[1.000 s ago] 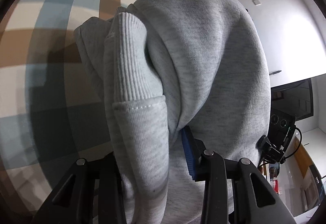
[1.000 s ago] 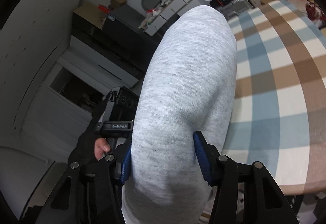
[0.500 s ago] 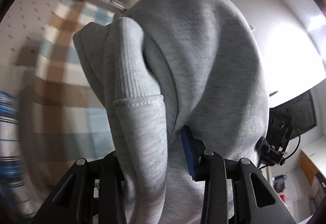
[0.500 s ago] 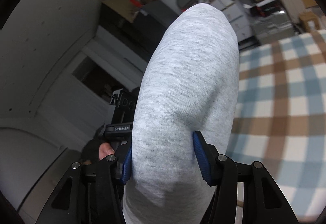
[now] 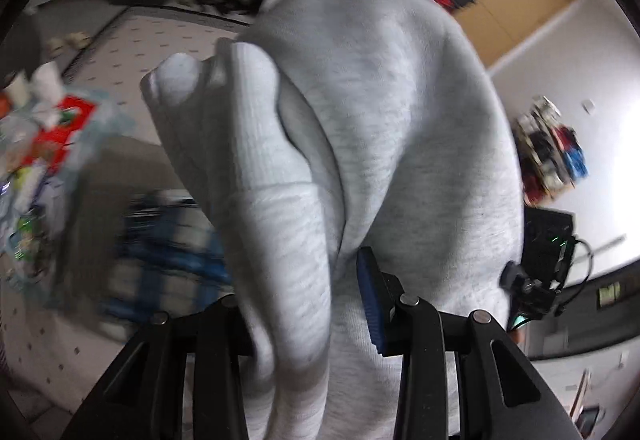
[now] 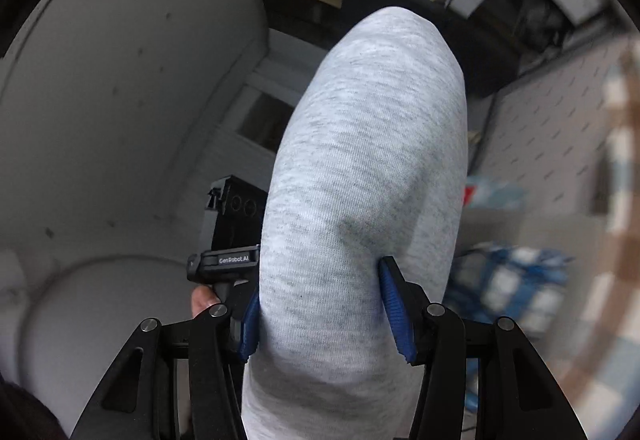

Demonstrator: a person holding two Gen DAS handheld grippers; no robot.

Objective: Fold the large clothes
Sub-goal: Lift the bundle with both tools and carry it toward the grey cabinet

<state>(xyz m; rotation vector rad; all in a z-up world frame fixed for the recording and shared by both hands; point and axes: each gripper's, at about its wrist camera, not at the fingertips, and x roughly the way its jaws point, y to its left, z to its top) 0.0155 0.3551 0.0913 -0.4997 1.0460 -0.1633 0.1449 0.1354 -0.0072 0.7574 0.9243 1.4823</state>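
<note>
Both grippers, left gripper [image 5: 304,300] and right gripper [image 6: 320,304], we kept clamped on the grey sweatshirt [image 6: 368,167], bulging toward twelve o'clock.

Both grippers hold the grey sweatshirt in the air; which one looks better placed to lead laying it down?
Probably the left gripper: it clamps the sweatshirt beside the ribbed cuff, a clear edge. The right gripper pinches plain fabric.

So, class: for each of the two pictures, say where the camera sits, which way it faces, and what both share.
Left wrist: on the left gripper, looking along its fingers past the grey sweatshirt at floor and cupboards; the right gripper shows.
Right wrist: on the right gripper, facing wall and shelves; the left gripper and a fingertip show.
Shared: the sweatshirt, clamped by both.
</note>
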